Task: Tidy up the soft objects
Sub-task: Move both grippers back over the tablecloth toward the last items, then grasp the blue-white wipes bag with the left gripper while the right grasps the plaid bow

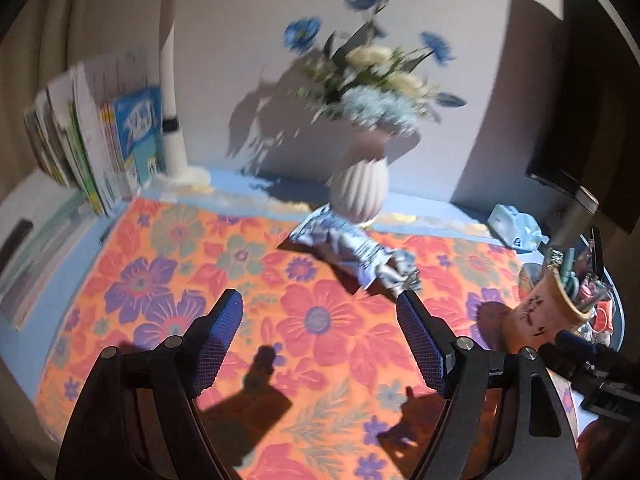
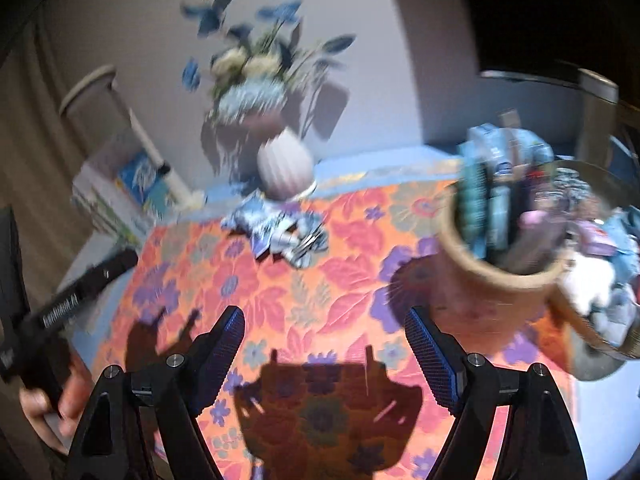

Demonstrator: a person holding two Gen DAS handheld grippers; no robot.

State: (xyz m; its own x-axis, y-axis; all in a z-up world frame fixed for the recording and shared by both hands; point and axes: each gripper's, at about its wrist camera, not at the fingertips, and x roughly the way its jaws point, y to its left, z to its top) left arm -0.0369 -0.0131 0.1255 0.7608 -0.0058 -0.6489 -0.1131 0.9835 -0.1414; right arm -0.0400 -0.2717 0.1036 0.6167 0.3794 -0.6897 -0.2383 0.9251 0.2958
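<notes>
A crumpled blue-and-white cloth (image 1: 352,252) lies at centre frame on an orange floral tablecloth (image 1: 168,264), just in front of a ribbed white vase (image 1: 360,192) of blue and cream flowers (image 1: 376,76). The left gripper (image 1: 320,344) and right gripper (image 2: 324,356), both with ridged blue pads, hang spread wide and empty above the tablecloth. A tan cup (image 2: 492,280) stuffed with odds and ends crowds the right; books (image 1: 100,140) lean at upper left.

A blue table (image 1: 36,344) carries a bright orange mat with red and purple flowers (image 1: 248,280). On the mat lie a crumpled blue and white cloth (image 1: 352,246), a white ribbed vase (image 1: 359,194) and a tan pot full of small things (image 2: 486,280). Books (image 1: 100,148) stand at the back corner.
</notes>
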